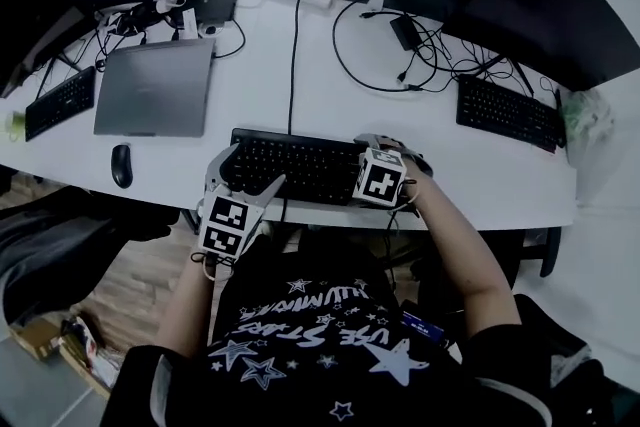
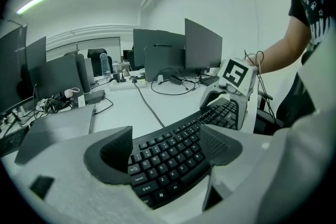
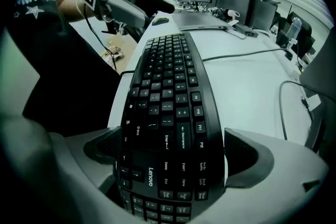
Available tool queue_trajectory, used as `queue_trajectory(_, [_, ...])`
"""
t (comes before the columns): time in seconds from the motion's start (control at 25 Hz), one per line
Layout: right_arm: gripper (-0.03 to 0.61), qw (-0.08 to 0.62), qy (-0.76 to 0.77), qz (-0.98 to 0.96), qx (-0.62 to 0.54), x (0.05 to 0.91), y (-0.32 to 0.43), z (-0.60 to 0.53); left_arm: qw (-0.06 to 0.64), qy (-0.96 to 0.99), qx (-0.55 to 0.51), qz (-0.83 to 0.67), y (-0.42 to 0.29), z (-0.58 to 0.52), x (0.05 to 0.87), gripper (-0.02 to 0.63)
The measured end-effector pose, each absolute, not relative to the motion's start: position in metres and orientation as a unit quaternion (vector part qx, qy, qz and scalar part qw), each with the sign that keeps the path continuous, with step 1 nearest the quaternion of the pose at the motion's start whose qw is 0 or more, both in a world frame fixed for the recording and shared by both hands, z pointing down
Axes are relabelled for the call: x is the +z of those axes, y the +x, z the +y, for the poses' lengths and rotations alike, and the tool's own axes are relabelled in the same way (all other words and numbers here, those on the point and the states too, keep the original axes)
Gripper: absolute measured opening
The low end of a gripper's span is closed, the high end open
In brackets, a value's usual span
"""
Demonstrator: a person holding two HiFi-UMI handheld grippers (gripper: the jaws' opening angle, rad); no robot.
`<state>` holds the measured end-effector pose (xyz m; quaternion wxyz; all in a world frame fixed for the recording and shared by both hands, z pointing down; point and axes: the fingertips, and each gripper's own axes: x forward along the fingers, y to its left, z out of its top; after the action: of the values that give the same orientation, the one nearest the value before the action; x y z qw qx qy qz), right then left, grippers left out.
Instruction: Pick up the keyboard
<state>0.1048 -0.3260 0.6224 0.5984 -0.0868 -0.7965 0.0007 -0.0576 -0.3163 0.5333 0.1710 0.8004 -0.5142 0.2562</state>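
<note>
Straddling the black Lenovo keyboard (image 1: 300, 165), which lies along the white desk's (image 1: 250, 95) near edge at lower centre of the head view, the left gripper (image 2: 169, 148) and right gripper (image 3: 173, 157) stand wide-jawed at opposite ends, seemingly to lift it level.

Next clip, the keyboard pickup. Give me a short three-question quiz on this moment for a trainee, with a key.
1. True or false: the laptop beside the keyboard stands open.
2. What sits between the jaws of the right tongs? A) cup B) keyboard C) pen
3. Fill in: in the head view, the mouse lies to the keyboard's ____.
Key: 1 false, the laptop is shut. 2 B, with the jaws apart around its end. 3 left.
</note>
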Motion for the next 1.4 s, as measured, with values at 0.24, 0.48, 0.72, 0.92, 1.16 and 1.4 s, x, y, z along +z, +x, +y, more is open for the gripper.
queue_trajectory(0.24, [0.574, 0.669, -0.118, -0.733, 0.028, 0.641, 0.108, -0.326, 0.174, 0.789, 0.255, -0.532, -0.054, -0.312, 0.531, 0.4])
queue_trajectory(0.48, [0.574, 0.673, -0.126, -0.728, 0.032, 0.638, 0.107, -0.32, 0.176, 0.785, 0.263, -0.532, -0.05, -0.302, 0.54, 0.4])
queue_trajectory(0.72, [0.575, 0.658, -0.111, -0.745, 0.018, 0.635, 0.106, -0.326, 0.168, 0.786, 0.281, -0.525, -0.043, -0.305, 0.543, 0.4])
queue_trajectory(0.92, [0.574, 0.653, -0.075, -0.753, -0.017, 0.626, 0.103, -0.324, 0.138, 0.804, 0.292, -0.499, -0.04, -0.316, 0.544, 0.399])
queue_trajectory(1.16, [0.574, 0.658, -0.01, -0.75, -0.072, 0.616, 0.105, -0.318, 0.089, 0.829, 0.327, -0.445, -0.042, -0.319, 0.542, 0.399])
queue_trajectory(1.4, [0.575, 0.652, 0.066, -0.74, -0.151, 0.603, 0.106, -0.313, 0.033, 0.857, 0.373, -0.353, -0.03, -0.319, 0.535, 0.4])
